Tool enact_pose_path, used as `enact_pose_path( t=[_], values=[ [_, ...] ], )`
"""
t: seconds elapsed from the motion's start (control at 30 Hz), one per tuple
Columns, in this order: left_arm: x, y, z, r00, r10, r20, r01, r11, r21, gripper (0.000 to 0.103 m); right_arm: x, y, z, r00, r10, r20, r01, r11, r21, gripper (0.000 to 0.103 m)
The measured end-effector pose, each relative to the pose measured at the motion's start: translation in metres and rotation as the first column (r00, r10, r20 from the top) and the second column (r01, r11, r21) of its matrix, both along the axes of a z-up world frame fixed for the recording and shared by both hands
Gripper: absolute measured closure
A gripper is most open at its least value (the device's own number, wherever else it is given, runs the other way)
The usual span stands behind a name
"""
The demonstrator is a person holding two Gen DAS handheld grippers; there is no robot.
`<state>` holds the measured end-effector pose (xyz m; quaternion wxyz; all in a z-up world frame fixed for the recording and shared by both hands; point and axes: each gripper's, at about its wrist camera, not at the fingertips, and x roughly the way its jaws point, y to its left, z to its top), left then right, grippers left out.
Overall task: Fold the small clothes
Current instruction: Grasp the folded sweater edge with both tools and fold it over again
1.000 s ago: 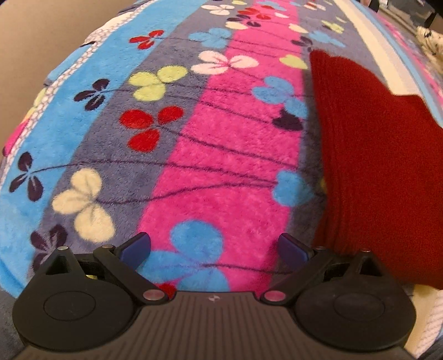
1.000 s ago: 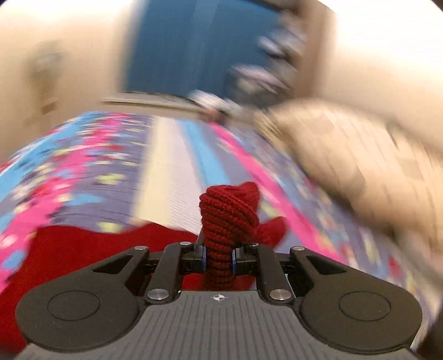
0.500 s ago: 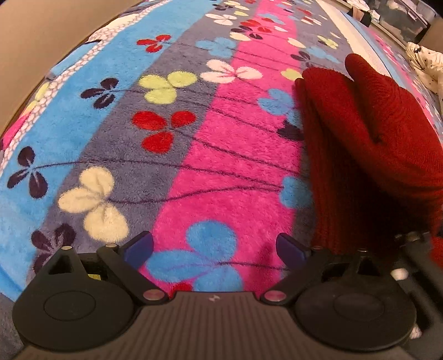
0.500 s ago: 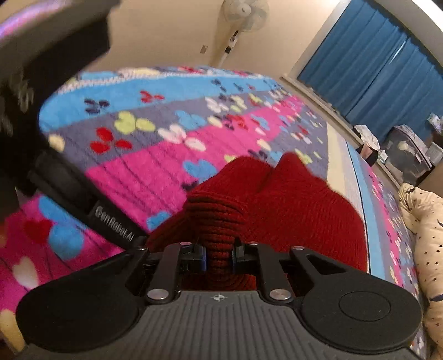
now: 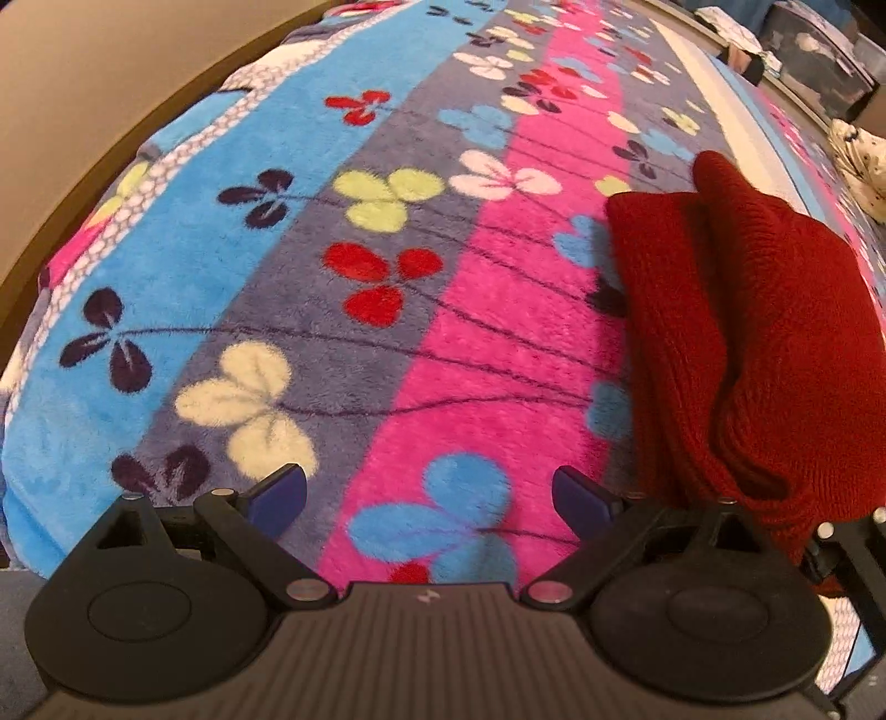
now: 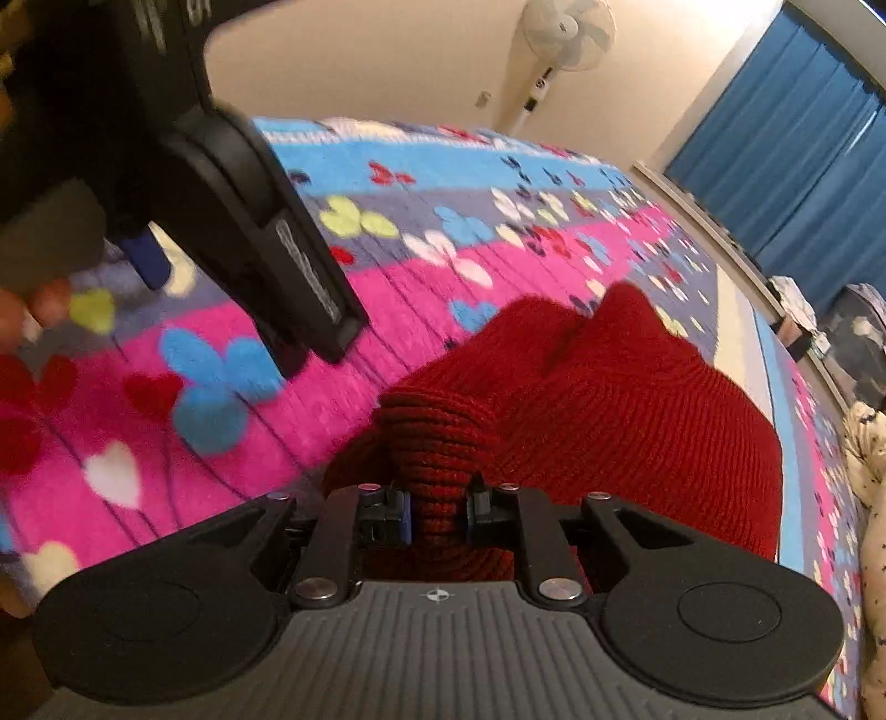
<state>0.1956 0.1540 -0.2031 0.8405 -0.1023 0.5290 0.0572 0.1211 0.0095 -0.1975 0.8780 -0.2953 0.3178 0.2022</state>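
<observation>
On a flowered fleece blanket [image 5: 387, 343], the right gripper [image 6: 437, 512] pinches a bunched edge of the red knit garment [image 5: 747, 332] — folded over itself, long axis running away — while the left gripper [image 5: 429, 493], jaws wide and empty, hovers just beside its left edge.

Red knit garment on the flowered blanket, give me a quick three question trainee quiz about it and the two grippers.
1. True or false: the right gripper is shut on the red knit garment.
2. What lies between the left gripper's fingers?
A. the garment
B. only the flowered blanket below
C. a pillow
3. Which appliance stands by the wall past the blanket?

Key:
1. True; a bunched fold sits pinched between its fingers.
2. B; they stand wide apart, with the garment off to the side.
3. A white standing fan.
</observation>
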Motion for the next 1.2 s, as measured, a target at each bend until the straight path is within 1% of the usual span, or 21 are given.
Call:
enact_pose_path(
  t=[0.07,0.1,0.2,0.23,0.3,0.37,0.4,0.47,0.53,0.6,0.67,0.77,0.8,0.83,0.87,0.9,0.97,1.0,1.07,1.13,1.2],
  values=[
    [0.000,-0.004,0.001,1.000,-0.003,0.000,0.003,1.000,0.003,0.005,0.001,0.000,-0.004,1.000,0.003,-0.008,-0.003,1.000,-0.011,0.085],
    [0.000,-0.005,0.002,1.000,-0.005,-0.002,0.005,1.000,0.003,0.005,0.001,0.001,-0.010,1.000,0.010,-0.014,-0.010,0.999,-0.032,0.079],
    [-0.004,-0.007,0.006,1.000,-0.008,-0.004,0.008,1.000,0.014,0.004,-0.004,0.005,-0.017,0.999,0.033,0.014,-0.032,0.998,-0.063,0.071],
    [-0.006,-0.008,0.007,1.000,-0.010,-0.002,0.010,1.000,0.017,0.004,-0.007,0.004,-0.011,1.000,0.024,-0.001,-0.024,0.999,-0.035,0.061],
    [-0.009,-0.008,0.011,1.000,-0.015,0.001,0.015,1.000,0.017,0.004,-0.014,-0.003,0.009,0.998,0.016,-0.062,-0.012,0.998,0.069,0.048],
    [-0.011,-0.009,0.019,0.999,-0.027,0.017,0.027,1.000,-0.003,0.004,-0.026,-0.015,0.032,0.997,0.007,-0.072,0.005,0.987,0.163,0.047],
    [-0.012,-0.010,0.024,0.999,-0.033,0.029,0.034,0.999,-0.012,0.004,-0.033,-0.022,0.043,0.998,-0.012,-0.064,0.024,0.982,0.189,0.047],
    [-0.013,-0.016,0.038,0.997,-0.048,0.058,0.049,0.999,-0.012,0.004,-0.038,-0.043,0.060,0.996,-0.084,-0.032,0.089,0.969,0.231,0.047],
    [-0.011,-0.027,0.052,0.993,-0.074,0.089,0.076,0.997,-0.020,0.004,-0.041,-0.066,0.069,0.985,-0.175,-0.009,0.171,0.952,0.252,0.046],
    [-0.007,-0.041,0.064,0.988,-0.108,0.113,0.113,0.993,-0.038,0.001,-0.037,-0.089,0.073,0.962,-0.273,0.011,0.260,0.929,0.262,0.046],
    [0.000,-0.059,0.072,0.980,-0.151,0.129,0.158,0.986,-0.051,0.000,-0.029,-0.107,0.069,0.928,-0.373,0.018,0.356,0.898,0.258,0.044],
    [0.010,-0.089,0.066,0.969,-0.222,0.106,0.227,0.973,-0.048,0.000,-0.012,-0.130,0.056,0.875,-0.483,-0.039,0.471,0.831,0.296,0.043],
    [0.011,-0.096,0.058,0.969,-0.227,0.092,0.230,0.973,-0.022,0.001,-0.009,-0.134,0.049,0.865,-0.497,-0.069,0.493,0.816,0.300,0.044],
    [0.013,-0.103,0.047,0.974,-0.213,0.074,0.210,0.977,0.047,0.010,-0.004,-0.136,0.039,0.861,-0.495,-0.112,0.505,0.811,0.297,0.046],
    [0.015,-0.106,0.035,0.980,-0.195,0.048,0.187,0.974,0.128,0.011,0.000,-0.138,0.030,0.860,-0.485,-0.159,0.510,0.810,0.290,0.048],
    [0.018,-0.105,0.022,0.982,-0.188,0.019,0.183,0.971,0.151,0.010,0.004,-0.140,0.018,0.856,-0.471,-0.212,0.515,0.810,0.279,0.049],
    [0.018,-0.091,0.005,0.991,-0.135,-0.013,0.136,0.988,0.078,0.002,0.005,-0.138,-0.003,0.852,-0.458,-0.254,0.516,0.819,0.252,0.048],
    [0.017,-0.087,0.002,0.993,-0.114,-0.012,0.114,0.991,0.066,0.000,0.002,-0.136,-0.007,0.858,-0.453,-0.244,0.506,0.827,0.245,0.047],
    [0.016,-0.084,0.002,0.992,-0.126,-0.002,0.126,0.991,0.053,0.000,0.002,-0.137,-0.007,0.863,-0.447,-0.234,0.498,0.828,0.256,0.046],
    [0.016,-0.085,0.008,0.990,-0.138,-0.012,0.138,0.989,0.050,0.000,0.000,-0.142,0.001,0.852,-0.453,-0.262,0.515,0.813,0.272,0.046],
    [0.012,-0.084,0.020,0.988,-0.153,-0.008,0.153,0.987,0.052,0.000,-0.001,-0.151,0.017,0.834,-0.463,-0.301,0.545,0.780,0.309,0.044]
  ],
)
